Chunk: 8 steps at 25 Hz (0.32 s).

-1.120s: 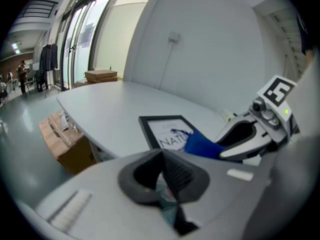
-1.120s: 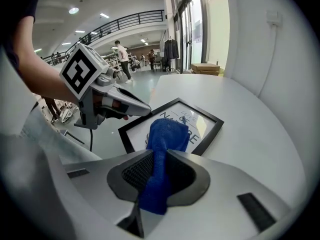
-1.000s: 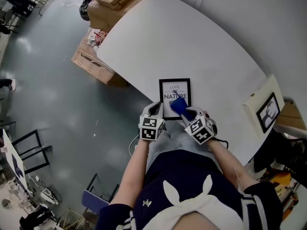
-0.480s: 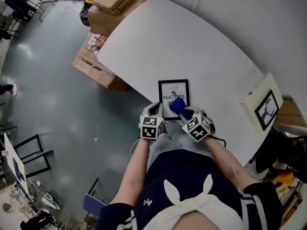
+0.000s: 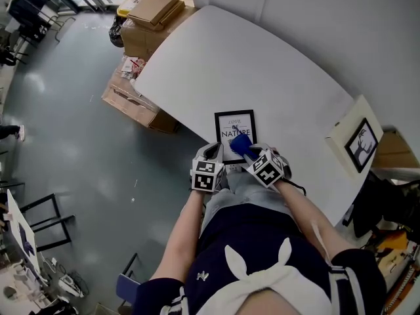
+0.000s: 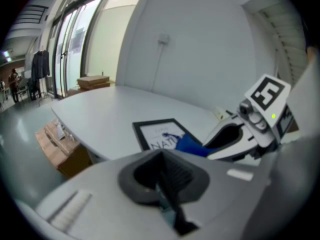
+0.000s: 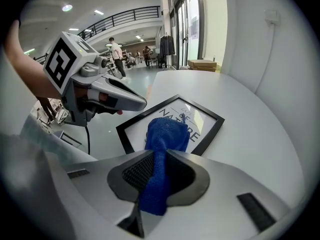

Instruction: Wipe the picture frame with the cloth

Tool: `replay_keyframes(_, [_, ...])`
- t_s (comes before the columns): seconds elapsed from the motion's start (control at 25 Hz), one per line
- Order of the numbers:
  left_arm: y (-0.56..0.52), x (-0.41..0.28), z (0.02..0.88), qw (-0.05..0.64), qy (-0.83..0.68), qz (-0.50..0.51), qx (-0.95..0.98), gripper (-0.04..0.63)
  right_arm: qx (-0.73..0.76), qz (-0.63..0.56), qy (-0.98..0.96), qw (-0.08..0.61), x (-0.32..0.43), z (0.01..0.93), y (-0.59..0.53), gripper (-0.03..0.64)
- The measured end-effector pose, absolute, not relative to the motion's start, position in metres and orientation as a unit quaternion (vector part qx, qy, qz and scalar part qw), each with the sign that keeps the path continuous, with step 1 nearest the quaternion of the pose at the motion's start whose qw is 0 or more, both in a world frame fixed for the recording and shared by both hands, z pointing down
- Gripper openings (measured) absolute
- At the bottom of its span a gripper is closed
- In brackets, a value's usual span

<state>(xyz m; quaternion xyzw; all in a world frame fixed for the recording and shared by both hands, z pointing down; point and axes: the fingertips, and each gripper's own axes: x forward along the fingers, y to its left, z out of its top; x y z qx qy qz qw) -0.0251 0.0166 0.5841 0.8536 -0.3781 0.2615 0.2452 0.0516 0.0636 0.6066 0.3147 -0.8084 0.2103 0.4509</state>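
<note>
A black-framed picture (image 5: 234, 125) with the word NATURE lies flat on the white table (image 5: 275, 64), close to its near edge. My right gripper (image 5: 247, 151) is shut on a blue cloth (image 5: 240, 142), and the cloth's free end rests on the lower part of the glass. In the right gripper view the cloth (image 7: 165, 134) bunches out of the jaws onto the picture frame (image 7: 210, 120). My left gripper (image 5: 213, 149) sits by the frame's near left corner. Its jaws are shut and hold nothing (image 6: 162, 156). The frame (image 6: 150, 131) lies just ahead of it.
A second framed picture (image 5: 359, 143) leans on a white board at the table's right end. Cardboard boxes (image 5: 134, 94) and a further stack of boxes (image 5: 154, 5) stand on the grey floor to the left. People (image 7: 116, 54) stand far off in the hall.
The head view has drifted a little. Both grippers and the cloth keep nearly the same places on the frame.
</note>
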Motion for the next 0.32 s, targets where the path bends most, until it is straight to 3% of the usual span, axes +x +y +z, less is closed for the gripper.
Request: replay_keyframes(0.32, [0.042,-0.024,0.568,0.251,-0.367,0.253,0.859,0.002,0.322,0.222,-0.797,0.461,0.051,0.609,0.068,0.071])
